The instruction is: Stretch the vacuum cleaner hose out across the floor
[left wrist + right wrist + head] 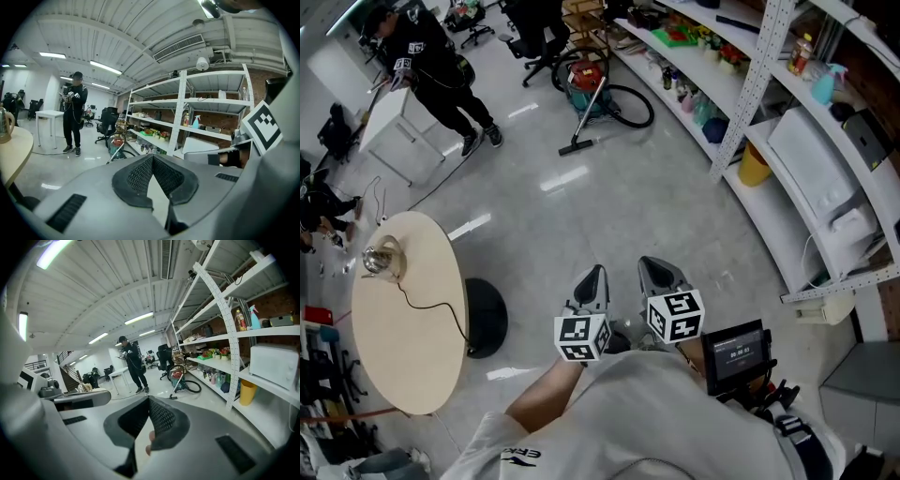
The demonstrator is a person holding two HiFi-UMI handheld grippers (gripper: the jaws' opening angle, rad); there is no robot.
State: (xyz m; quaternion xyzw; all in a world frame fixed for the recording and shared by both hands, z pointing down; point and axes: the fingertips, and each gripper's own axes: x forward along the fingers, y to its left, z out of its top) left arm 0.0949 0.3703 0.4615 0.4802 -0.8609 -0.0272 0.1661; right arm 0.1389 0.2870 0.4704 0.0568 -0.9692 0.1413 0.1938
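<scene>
Left gripper (pixel 592 277) and right gripper (pixel 657 272) are hovering clenched, empty, well apart from the vacuum cleaner hose (pixel 651 110).

Bright, even light from ceiling strips (pixel 105 67); glare streaks on the glossy floor (pixel 565 178); both gripper views bulge, with dark corners.

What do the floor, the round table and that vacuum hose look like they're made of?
Floor: probably polished concrete or epoxy, glossy grey with bright reflections. Round table: pale matte top, likely laminate or painted wood. Vacuum hose: black, curled in a loop, so likely flexible plastic.
</scene>
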